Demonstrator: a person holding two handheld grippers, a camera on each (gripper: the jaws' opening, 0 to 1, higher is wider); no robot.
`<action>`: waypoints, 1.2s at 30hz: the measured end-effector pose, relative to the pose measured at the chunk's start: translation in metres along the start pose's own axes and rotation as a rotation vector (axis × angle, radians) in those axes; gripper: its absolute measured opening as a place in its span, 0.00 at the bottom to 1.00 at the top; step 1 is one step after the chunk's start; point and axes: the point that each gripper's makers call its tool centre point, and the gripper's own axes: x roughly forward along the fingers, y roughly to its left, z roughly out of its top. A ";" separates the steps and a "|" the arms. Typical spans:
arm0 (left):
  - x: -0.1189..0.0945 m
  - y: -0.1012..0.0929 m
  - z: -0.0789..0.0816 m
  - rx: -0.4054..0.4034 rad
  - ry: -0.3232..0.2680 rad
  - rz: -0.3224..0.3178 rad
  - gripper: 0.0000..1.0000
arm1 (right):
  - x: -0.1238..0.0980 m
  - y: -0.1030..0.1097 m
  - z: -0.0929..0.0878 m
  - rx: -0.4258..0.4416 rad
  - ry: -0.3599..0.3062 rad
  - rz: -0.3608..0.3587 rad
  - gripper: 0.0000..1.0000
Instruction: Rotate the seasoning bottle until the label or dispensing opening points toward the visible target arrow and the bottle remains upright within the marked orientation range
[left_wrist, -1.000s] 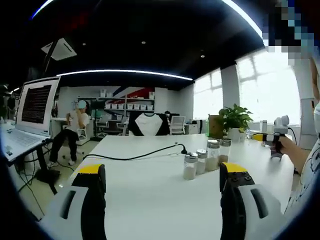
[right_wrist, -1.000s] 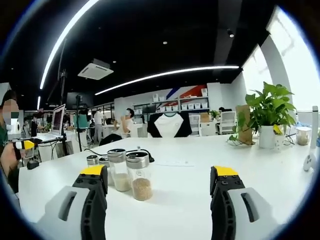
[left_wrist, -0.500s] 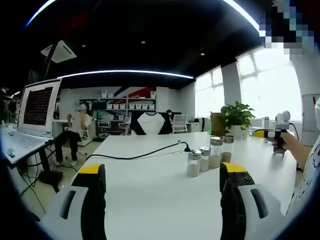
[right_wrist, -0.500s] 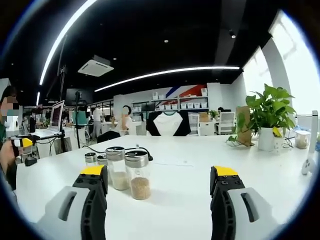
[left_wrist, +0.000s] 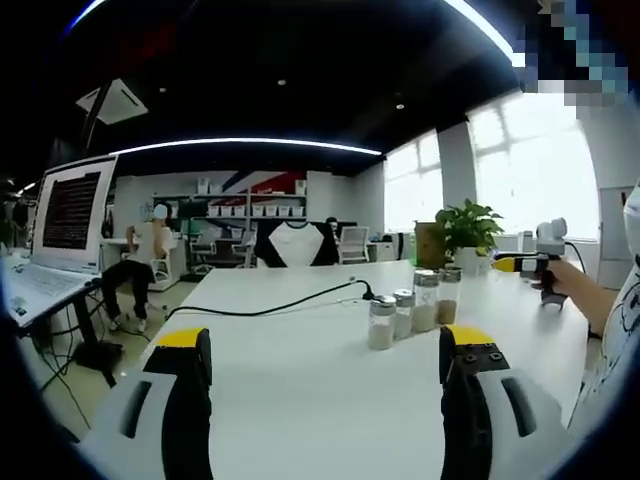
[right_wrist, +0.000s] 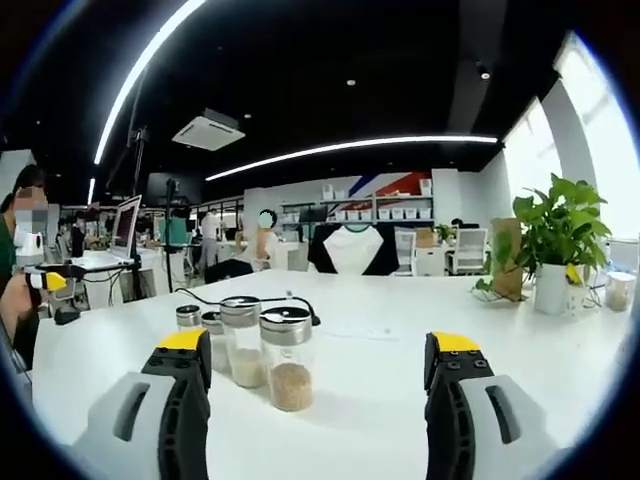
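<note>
The left gripper (left_wrist: 320, 345) was released, its 2 yellow-tipped jaws spread wide and holding nothing, positioned above the white worktop (left_wrist: 290, 370). The right gripper (right_wrist: 318, 350) was likewise released and empty, its jaws spread over the same worktop (right_wrist: 370, 400).

4 seasoning bottles stood upright in a close row on the worktop. In the right gripper view, the nearest seasoning bottle (right_wrist: 288, 345), a clear glass bottle with a metal cap and brown granules, stood ahead of the jaws, nearer the left jaw than the right. A second bottle (right_wrist: 243, 340) with pale contents stood just beside it, and 2 shorter bottles (right_wrist: 198, 325) followed further left. None touched a gripper. In the left gripper view, the same row of bottles (left_wrist: 410, 308) appeared well ahead, right of centre.

A black cable (left_wrist: 270, 308) ran across the worktop behind the row. A potted plant (right_wrist: 552, 245) stood at the far right side of the worktop. A laptop (left_wrist: 60, 225) sat open on a stand at the left. A seated person (left_wrist: 135, 265) was visible in the background. The label orientation and any target arrow could not be determined.
</note>
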 end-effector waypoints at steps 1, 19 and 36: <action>-0.001 0.000 0.000 -0.001 0.000 0.000 1.00 | 0.002 0.001 0.000 -0.003 -0.003 0.008 0.90; -0.008 -0.003 0.001 0.011 0.019 0.000 1.00 | 0.042 0.022 0.006 -0.069 -0.009 0.134 0.72; -0.009 -0.005 0.000 0.013 0.034 -0.006 1.00 | 0.081 0.031 -0.013 -0.073 0.043 0.211 0.57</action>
